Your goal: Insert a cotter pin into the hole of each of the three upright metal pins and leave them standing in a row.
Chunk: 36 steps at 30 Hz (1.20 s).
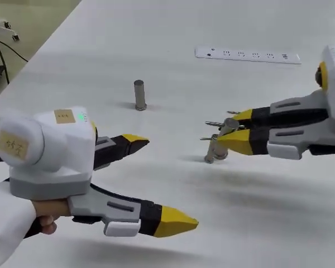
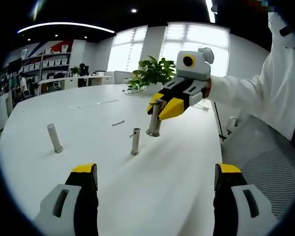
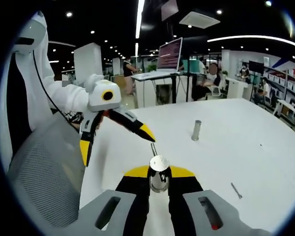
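**A:** Right hand-held gripper (image 1: 229,129) clenched on anything?
**B:** Yep, on a pin (image 3: 159,173), just beside a second pin (image 1: 212,152). Left hand-held gripper (image 1: 170,183) wide open. Third pin (image 1: 139,95) upright on the surface (image 1: 156,44), well apart.

Open bench (image 1: 100,44) rings the lone metal pin (image 1: 139,95); right of it stands another pin (image 1: 211,152), beyond it a power strip (image 1: 247,54).
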Each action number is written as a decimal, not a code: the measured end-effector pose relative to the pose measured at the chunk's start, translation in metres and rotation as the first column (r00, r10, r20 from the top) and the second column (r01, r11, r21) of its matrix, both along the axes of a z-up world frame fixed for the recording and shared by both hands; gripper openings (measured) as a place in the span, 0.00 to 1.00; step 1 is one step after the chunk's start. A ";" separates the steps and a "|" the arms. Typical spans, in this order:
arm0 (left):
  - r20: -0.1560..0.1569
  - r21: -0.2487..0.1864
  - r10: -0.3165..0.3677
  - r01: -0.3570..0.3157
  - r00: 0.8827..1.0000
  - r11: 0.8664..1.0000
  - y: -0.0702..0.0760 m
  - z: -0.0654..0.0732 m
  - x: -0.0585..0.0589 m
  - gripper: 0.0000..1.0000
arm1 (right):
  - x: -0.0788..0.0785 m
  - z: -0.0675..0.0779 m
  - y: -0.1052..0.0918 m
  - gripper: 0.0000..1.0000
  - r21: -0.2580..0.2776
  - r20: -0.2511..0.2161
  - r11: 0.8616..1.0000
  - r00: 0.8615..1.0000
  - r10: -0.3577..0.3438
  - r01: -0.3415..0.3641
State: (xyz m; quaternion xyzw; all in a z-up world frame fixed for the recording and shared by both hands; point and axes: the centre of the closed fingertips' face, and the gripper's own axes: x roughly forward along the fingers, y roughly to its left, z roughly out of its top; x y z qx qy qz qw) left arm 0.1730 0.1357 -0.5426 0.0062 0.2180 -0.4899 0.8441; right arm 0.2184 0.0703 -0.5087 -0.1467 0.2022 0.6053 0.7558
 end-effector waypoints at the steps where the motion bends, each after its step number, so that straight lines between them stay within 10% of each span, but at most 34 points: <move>1: 0.002 0.002 0.004 -0.004 1.000 1.000 0.001 0.000 0.001 0.99 | 0.002 -0.002 -0.004 0.08 -0.007 0.004 1.000 1.000 -0.006 0.006; 10: 0.001 0.022 0.029 -0.029 1.000 0.999 0.011 0.000 0.002 0.99 | 0.021 -0.033 -0.042 0.07 -0.063 -0.015 0.995 0.997 -0.073 0.072; 36: -0.014 0.031 0.052 -0.051 0.999 0.998 0.014 0.000 0.001 0.98 | 0.027 -0.062 -0.043 0.08 -0.072 -0.049 0.994 0.995 -0.084 0.080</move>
